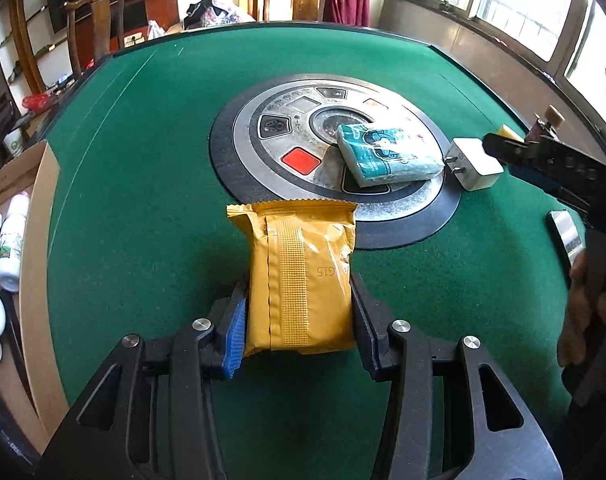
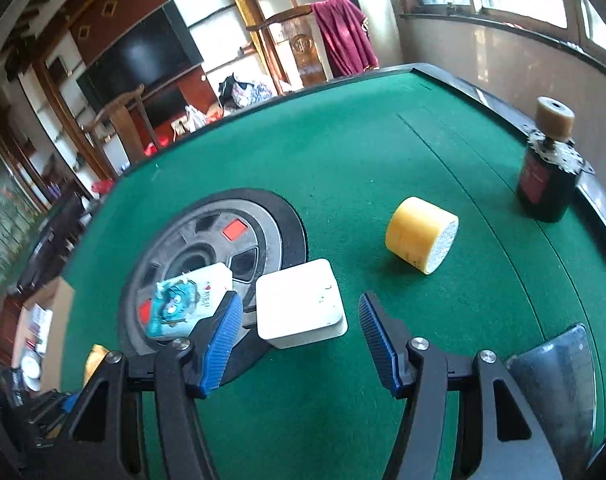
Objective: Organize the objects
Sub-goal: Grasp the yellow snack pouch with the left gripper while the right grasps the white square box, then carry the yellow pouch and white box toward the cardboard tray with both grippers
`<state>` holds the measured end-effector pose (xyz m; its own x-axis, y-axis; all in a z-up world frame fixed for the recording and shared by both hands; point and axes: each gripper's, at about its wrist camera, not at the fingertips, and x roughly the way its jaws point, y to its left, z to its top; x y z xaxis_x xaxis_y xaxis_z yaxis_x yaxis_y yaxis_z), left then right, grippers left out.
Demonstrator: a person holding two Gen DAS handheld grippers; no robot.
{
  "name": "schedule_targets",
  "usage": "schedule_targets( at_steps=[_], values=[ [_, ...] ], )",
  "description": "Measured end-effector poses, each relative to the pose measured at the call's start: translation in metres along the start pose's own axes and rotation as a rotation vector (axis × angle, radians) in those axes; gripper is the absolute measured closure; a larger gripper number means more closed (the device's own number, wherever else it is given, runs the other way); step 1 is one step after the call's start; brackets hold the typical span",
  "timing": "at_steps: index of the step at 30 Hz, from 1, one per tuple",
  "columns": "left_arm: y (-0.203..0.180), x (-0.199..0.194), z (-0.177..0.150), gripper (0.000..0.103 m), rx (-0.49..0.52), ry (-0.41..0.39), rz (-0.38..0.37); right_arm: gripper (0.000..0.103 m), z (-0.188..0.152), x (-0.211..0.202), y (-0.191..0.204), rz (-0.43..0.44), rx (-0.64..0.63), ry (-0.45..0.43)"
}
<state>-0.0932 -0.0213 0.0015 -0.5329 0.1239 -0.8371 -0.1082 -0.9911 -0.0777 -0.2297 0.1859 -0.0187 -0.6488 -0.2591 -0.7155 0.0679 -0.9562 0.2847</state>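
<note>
My left gripper (image 1: 299, 300) is shut on a yellow snack packet (image 1: 301, 276) and holds it over the green table (image 1: 143, 200). A teal tissue pack (image 1: 387, 152) lies on the round centre panel (image 1: 263, 168). A white charger plug (image 1: 475, 164) lies just right of it. My right gripper (image 2: 299, 316) is open, its fingers on either side of the white charger (image 2: 301, 308), above the felt. The tissue pack also shows in the right wrist view (image 2: 187, 304), left of the charger. The right gripper shows in the left wrist view (image 1: 491, 144) behind the charger.
A yellow cylinder (image 2: 421, 234) lies on its side beyond the charger. A dark bottle with a tan cap (image 2: 549, 168) stands at the table's right edge. A shiny flat object (image 1: 565, 234) lies at the right. A cardboard box with white bottles (image 1: 11, 248) sits left of the table.
</note>
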Motion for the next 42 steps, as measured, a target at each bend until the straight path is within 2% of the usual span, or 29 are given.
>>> schedule_targets(
  at_steps=[4,8,11,13,18,22,29,42],
  values=[
    [0.003,-0.003,0.003,0.058,-0.013,-0.011,-0.016,0.042,-0.002,0.011,0.006,-0.049,-0.05,0.013],
    [0.003,-0.005,0.0,0.057,-0.007,-0.023,-0.002,0.042,-0.005,0.023,0.011,-0.087,-0.101,0.028],
    [-0.001,-0.006,-0.002,0.057,0.013,-0.034,0.024,0.05,-0.005,0.021,0.013,-0.086,-0.11,0.022],
    [-0.003,-0.006,-0.002,0.057,0.022,-0.039,0.034,0.05,-0.007,0.018,0.012,-0.089,-0.113,0.025],
    [0.0,-0.007,-0.003,0.058,0.012,-0.044,0.032,0.053,-0.011,0.007,0.01,-0.05,-0.076,0.032],
    [0.003,-0.01,-0.004,0.058,0.005,-0.053,0.038,0.053,-0.014,-0.009,0.016,0.02,-0.055,0.011],
    [0.009,-0.018,-0.002,0.058,-0.019,-0.083,0.036,0.053,-0.023,-0.024,0.041,0.117,-0.094,-0.004],
    [0.013,-0.026,-0.001,0.058,-0.033,-0.124,0.043,0.053,-0.03,-0.022,0.058,0.166,-0.132,0.008]
  ],
)
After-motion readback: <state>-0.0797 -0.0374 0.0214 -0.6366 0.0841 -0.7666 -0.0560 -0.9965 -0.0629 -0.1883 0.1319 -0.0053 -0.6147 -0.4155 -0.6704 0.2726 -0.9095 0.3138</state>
